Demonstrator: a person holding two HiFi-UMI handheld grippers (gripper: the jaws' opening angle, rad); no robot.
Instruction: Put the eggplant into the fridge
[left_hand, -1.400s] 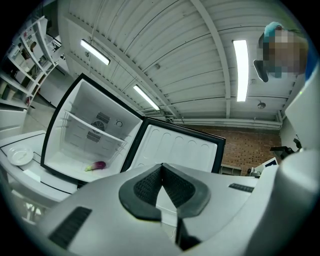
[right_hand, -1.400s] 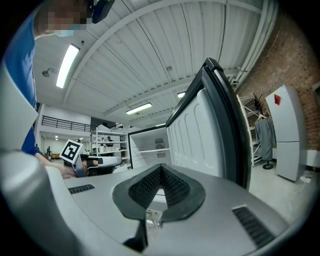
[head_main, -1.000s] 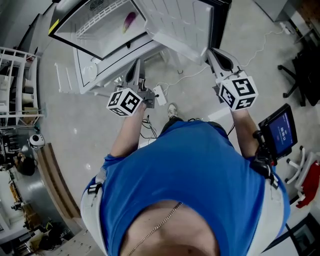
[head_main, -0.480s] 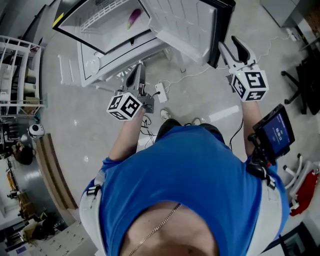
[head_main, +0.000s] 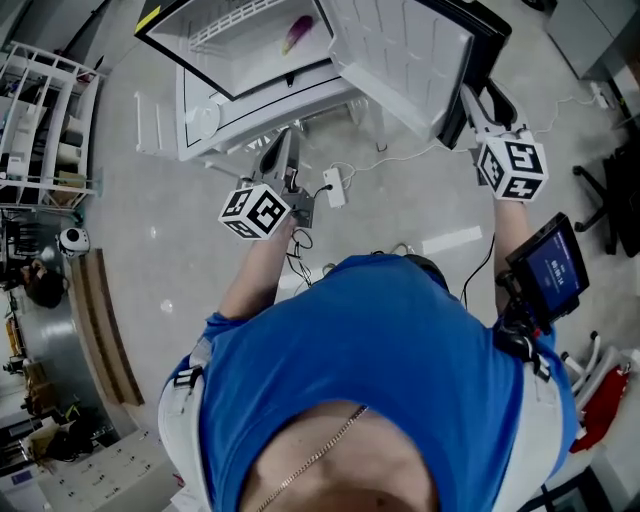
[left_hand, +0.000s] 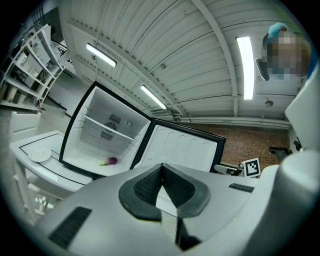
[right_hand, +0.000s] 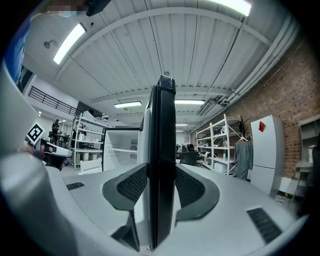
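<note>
The eggplant lies inside the fridge, ahead of the clenched, empty left gripper. The right gripper, its jaws just opened, straddles the door edge unclamped, probably ready to swing it closed.

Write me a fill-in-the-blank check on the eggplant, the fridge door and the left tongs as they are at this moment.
1. The fridge has its door standing ____.
2. The eggplant lies ____ the fridge, on the floor of the compartment.
3. The left tongs are ____, with nothing between them.
Missing words: open; inside; shut.
</note>
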